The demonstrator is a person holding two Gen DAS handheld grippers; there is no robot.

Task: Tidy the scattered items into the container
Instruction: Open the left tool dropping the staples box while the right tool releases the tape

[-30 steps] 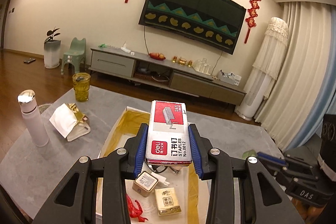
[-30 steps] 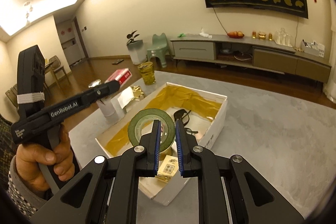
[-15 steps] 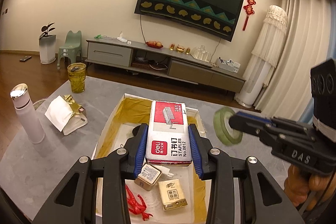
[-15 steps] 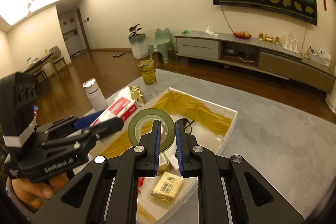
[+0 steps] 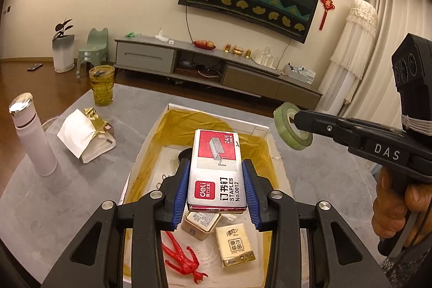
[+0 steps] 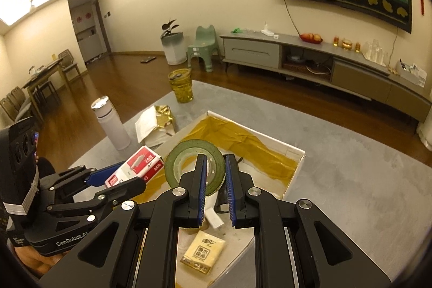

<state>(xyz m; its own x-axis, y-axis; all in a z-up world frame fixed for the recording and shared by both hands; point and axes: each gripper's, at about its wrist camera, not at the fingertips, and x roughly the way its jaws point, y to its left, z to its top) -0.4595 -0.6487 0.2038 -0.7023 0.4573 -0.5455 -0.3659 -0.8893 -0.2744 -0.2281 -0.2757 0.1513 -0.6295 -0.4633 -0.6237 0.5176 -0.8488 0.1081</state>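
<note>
My left gripper clamps the staple box, long axis forward, directly above the open container, while my right gripper pinches the tape roll over it too.

The staple box is red across its far half and silver-grey across the near half, with a red logo patch and black lettering. The tape roll is dull green with a pale inner ring. Both the left gripper and the right gripper are black with blue pads. The container is white outside, lined in mustard yellow. Inside lie a red plastic figure and a tan tissue packet printed in dark characters. The surface is mottled grey. Near its left edge stands a pale pink bottle with a silver cap; at the far left corner, an amber glass.
</note>
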